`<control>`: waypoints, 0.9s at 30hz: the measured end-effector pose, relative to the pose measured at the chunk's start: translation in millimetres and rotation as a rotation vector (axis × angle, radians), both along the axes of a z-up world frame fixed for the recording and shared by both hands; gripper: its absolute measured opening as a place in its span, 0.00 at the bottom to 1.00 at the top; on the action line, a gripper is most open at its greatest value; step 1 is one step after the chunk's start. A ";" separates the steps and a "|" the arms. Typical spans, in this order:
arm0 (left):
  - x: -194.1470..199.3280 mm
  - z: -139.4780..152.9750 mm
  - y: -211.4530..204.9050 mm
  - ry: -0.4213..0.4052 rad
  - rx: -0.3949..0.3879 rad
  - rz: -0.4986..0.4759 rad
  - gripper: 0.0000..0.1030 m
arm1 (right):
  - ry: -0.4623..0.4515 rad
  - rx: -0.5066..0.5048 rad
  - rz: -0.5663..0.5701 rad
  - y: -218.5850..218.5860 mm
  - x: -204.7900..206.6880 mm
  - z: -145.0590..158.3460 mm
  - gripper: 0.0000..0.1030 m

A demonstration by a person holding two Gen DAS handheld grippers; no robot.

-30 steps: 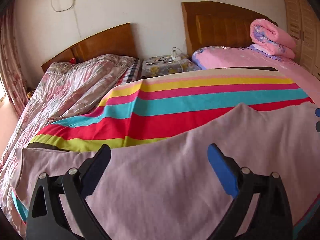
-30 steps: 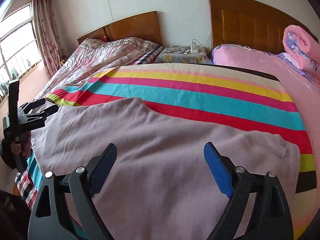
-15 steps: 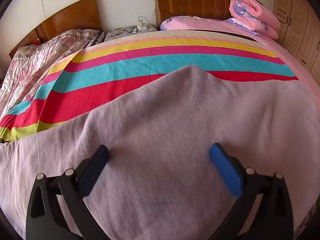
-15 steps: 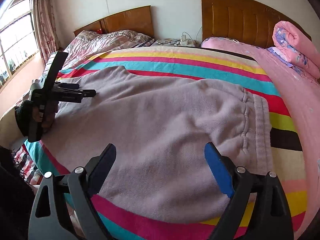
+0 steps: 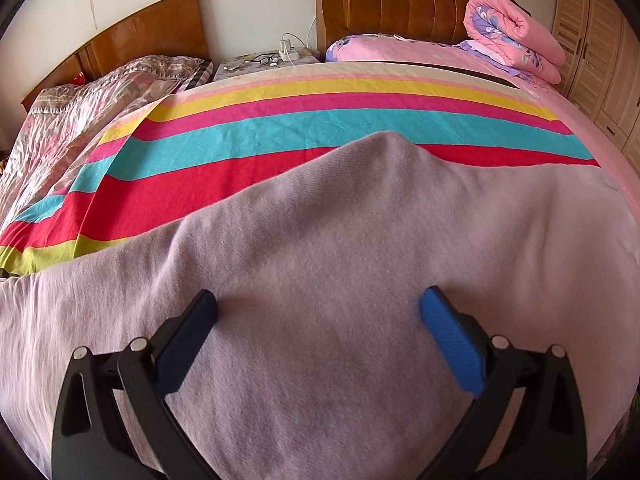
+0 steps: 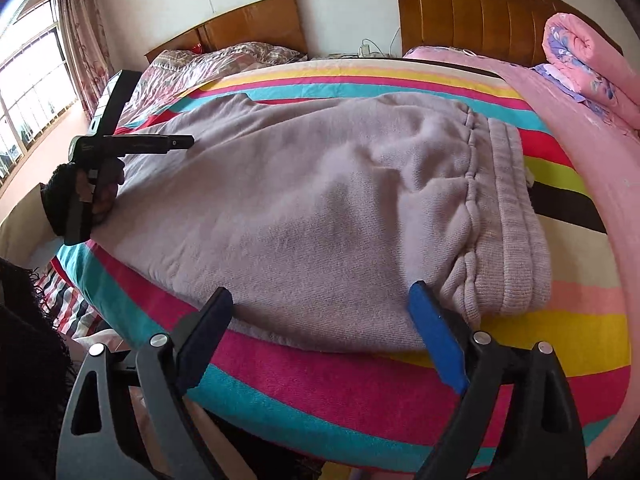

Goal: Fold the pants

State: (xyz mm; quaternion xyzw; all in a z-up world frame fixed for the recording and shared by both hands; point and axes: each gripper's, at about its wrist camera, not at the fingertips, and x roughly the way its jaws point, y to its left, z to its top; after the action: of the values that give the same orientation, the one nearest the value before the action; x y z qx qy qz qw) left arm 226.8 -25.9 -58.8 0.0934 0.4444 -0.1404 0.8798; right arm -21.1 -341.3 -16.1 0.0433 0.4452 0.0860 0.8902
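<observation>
Lilac fleece pants (image 6: 320,184) lie flat across a striped blanket (image 6: 360,392) on the bed, with the ribbed waistband (image 6: 516,220) at the right. My right gripper (image 6: 320,294) hangs open over the near edge of the pants beside the waistband, nothing between its pads. My left gripper (image 5: 319,300) is open too, low over the middle of the pants (image 5: 340,240), its blue pads close above the cloth. In the right wrist view the left gripper (image 6: 184,142) shows side-on at the left end of the pants, held by a hand (image 6: 100,188).
The striped blanket (image 5: 280,140) runs on toward the wooden headboard (image 5: 400,4). A rolled pink quilt (image 5: 516,36) lies at the back right. A second bed (image 5: 100,112) with a patterned cover stands to the left, with a small nightstand (image 5: 264,60) between them. The bed's front edge is near my right gripper.
The left gripper has sunk closer to the pants and then stayed put. The right gripper has shifted toward the waistband end, so the near edge and the waistband now show.
</observation>
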 end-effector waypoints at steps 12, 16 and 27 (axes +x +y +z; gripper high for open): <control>0.2 0.1 2.3 0.000 -0.013 0.000 0.99 | 0.000 -0.132 0.054 68.3 33.1 -15.9 0.92; 0.1 0.7 3.0 0.002 -0.019 -0.001 0.99 | 0.027 -0.102 0.070 62.3 31.3 -16.0 0.92; -11.3 35.7 46.9 -0.072 -0.014 0.144 0.99 | 0.006 -0.146 0.011 93.7 68.9 31.2 0.92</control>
State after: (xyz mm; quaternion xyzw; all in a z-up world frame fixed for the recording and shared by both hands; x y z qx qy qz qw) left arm 215.5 21.0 -23.1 0.0599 0.4171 -0.0765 0.9037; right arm 47.8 -247.6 15.1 -0.0239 0.4530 0.0579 0.8893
